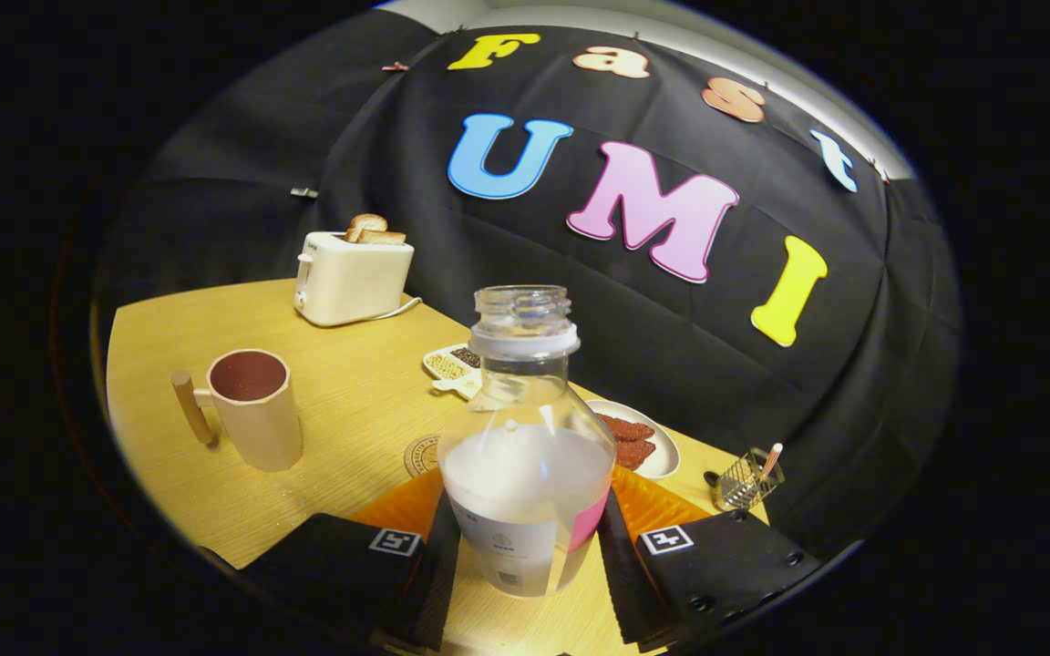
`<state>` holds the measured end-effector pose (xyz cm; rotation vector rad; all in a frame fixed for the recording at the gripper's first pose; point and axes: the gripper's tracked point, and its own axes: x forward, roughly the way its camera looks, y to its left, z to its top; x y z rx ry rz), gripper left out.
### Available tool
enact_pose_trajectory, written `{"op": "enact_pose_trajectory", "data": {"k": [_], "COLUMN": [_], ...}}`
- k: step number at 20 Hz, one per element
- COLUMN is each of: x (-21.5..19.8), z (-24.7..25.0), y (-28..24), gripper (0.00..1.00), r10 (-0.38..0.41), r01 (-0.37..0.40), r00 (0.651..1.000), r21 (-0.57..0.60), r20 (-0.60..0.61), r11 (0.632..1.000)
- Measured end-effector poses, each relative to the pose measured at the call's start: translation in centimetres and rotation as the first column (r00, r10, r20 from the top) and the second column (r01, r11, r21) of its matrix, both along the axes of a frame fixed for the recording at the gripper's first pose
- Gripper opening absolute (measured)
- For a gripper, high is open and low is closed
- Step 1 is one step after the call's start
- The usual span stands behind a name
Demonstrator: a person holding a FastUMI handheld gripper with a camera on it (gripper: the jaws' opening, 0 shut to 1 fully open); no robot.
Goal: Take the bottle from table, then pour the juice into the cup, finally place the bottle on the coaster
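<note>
Here, in the gripper view, the gripper [528,556] has its two black fingers closed against the lower sides of the bottle [525,446], one pad on each flank, so the bottle stands gripped between them. The bottle is clear, uncapped, roughly upright, and holds a whitish liquid up to about half its height. It appears raised off the wooden table [343,401], though whether its base touches the top cannot be told. To the left and a little farther off stands the cup [256,408], a beige mug with a wooden handle and a dark inside. Just behind the bottle, on its left, the round coaster [421,455] lies flat. Farther back left sits a toaster [350,276] with bread in it. To the right lie a plate [643,439] of reddish food and a small wire basket [749,479].
</note>
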<state>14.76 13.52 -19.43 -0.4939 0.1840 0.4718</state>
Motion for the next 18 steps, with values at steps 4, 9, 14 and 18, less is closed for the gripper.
{"op": "enact_pose_trajectory", "data": {"k": [4,9,14,18], "x": [-0.4,-0.2,-0.6,-0.6], "z": [0.9,2.0,1.7,1.0], "y": [1.9,3.8,6.4,7.5], "gripper": [0.72,0.72,0.72,0.72], "r10": [0.066,0.137,0.221,0.282], "r01": [-0.047,-0.046,-0.065,-0.064], "r00": [0.994,0.971,0.948,0.927], "r21": [-0.210,-0.413,-0.541,-0.638], "r20": [0.087,0.195,0.228,0.247], "r11": [0.976,0.910,0.839,0.767]}}
